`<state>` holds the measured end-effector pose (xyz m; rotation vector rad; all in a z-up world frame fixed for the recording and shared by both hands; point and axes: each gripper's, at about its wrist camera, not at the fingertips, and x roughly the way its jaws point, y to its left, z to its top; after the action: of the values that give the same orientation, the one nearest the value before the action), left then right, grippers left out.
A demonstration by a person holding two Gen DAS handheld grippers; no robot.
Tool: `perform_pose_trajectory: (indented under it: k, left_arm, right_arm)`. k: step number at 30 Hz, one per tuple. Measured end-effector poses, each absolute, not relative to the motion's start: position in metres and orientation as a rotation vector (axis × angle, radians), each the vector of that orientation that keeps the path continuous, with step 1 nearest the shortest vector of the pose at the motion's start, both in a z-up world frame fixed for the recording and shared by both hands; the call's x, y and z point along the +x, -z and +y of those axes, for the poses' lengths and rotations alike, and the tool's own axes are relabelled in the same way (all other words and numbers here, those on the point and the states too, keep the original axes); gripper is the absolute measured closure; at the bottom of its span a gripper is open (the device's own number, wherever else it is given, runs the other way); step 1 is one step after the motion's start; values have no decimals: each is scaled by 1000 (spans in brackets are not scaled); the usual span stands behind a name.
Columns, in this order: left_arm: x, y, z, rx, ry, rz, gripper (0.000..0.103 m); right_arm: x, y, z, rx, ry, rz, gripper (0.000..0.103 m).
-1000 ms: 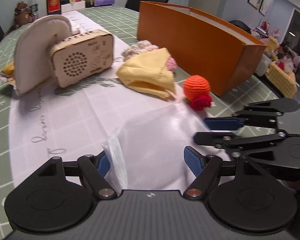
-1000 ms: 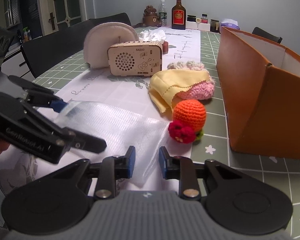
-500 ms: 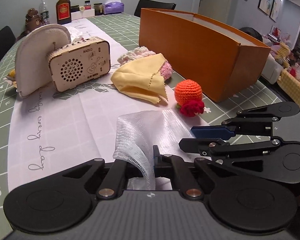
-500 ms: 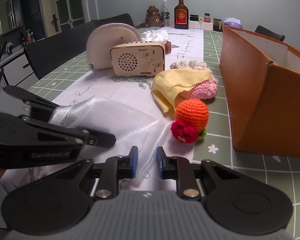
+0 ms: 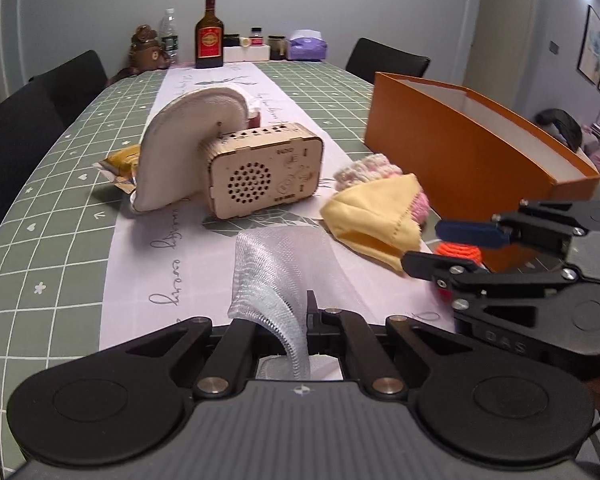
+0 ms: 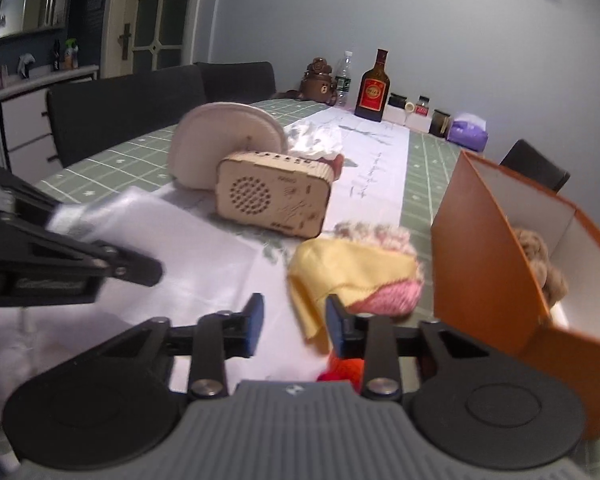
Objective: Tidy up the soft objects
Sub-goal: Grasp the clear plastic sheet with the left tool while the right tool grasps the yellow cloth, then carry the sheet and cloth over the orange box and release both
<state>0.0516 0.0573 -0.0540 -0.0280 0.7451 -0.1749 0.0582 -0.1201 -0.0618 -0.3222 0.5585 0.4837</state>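
My left gripper [image 5: 302, 320] is shut on the corner of a white mesh cloth [image 5: 272, 268] and holds it lifted off the table; the cloth also shows in the right wrist view [image 6: 140, 220]. My right gripper [image 6: 294, 326] is open and empty, above the orange crochet ball [image 6: 350, 368], and shows at the right of the left wrist view [image 5: 456, 246]. A yellow cloth [image 5: 374, 220] lies over a pink knitted item [image 6: 384, 298]. The orange box [image 6: 496, 248] stands at the right with a brown plush toy [image 6: 540, 256] inside.
A wooden radio [image 5: 264, 172] and a white half-round cushion [image 5: 180, 156] stand mid-table on the white runner [image 5: 156, 264]. A crumpled tissue [image 6: 316, 140] lies behind the radio. A bottle [image 5: 209, 34], jars and a tissue pack stand at the far end. Black chairs surround the table.
My left gripper shut on the mesh cloth and lifted it. My right gripper opened wider and moved forward over the orange ball toward the yellow cloth.
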Motion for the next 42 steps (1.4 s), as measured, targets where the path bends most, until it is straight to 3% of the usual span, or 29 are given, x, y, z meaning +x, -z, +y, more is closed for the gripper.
perform_pose_trajectory:
  k: [2, 4, 8, 11, 13, 15, 17, 19, 26, 42]
  left_arm:
    - [56, 56, 59, -42, 159, 748, 100]
    - [59, 58, 59, -51, 154, 754, 100]
    - [63, 59, 59, -47, 156, 756, 100]
    - [65, 62, 60, -51, 152, 767, 100]
    - [66, 64, 60, -54, 152, 773, 100]
    - [66, 65, 60, -58, 154, 776, 100]
    - [66, 65, 61, -61, 154, 777, 100]
    - [65, 66, 61, -66, 150, 780, 100]
    - [61, 62, 62, -78, 139, 772, 100]
    - [42, 17, 52, -72, 73, 657, 100]
  right_arm:
    - [71, 66, -112, -367, -457, 543, 49]
    - [83, 71, -104, -415, -455, 531, 33]
    - [98, 85, -89, -511, -439, 527, 30]
    - [104, 93, -82, -550, -430, 536, 34]
    - [107, 98, -78, -564, -414, 547, 54]
    - [108, 102, -77, -574, -401, 556, 60]
    - [107, 104, -76, -584, -394, 546, 73]
    - [105, 104, -77, -580, -400, 550, 102]
    - [89, 92, -83, -497, -455, 567, 103]
    - [56, 7, -117, -241, -599, 481, 103]
